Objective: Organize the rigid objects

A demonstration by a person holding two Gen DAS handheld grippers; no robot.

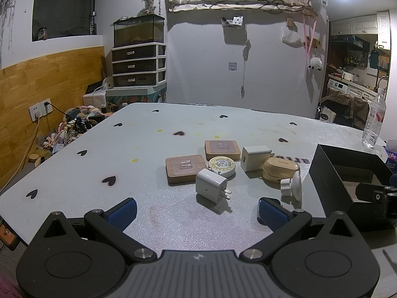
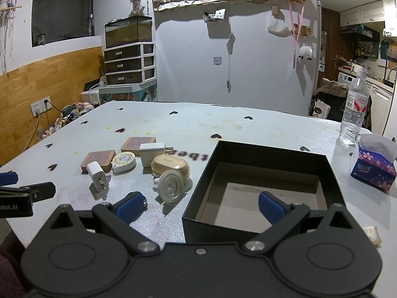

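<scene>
A cluster of small objects lies mid-table: two wooden coasters (image 1: 186,171) (image 1: 222,150), a round tape measure (image 1: 221,166), a white plug adapter (image 1: 211,185) nearest me, a white charger (image 1: 255,158), a tan earbud case (image 1: 280,169) and a white round mount (image 1: 292,186). An open black box (image 2: 263,188) stands to their right and holds nothing. My left gripper (image 1: 197,212) hovers open just short of the plug adapter. My right gripper (image 2: 201,207) is open, straddling the box's near left corner, one finger beside the round mount (image 2: 171,186).
A water bottle (image 2: 353,109) and a tissue pack (image 2: 374,165) stand at the table's right side. A small white object (image 2: 372,233) lies by the near right edge. Drawers (image 1: 137,62) and floor clutter sit beyond the table's far left corner.
</scene>
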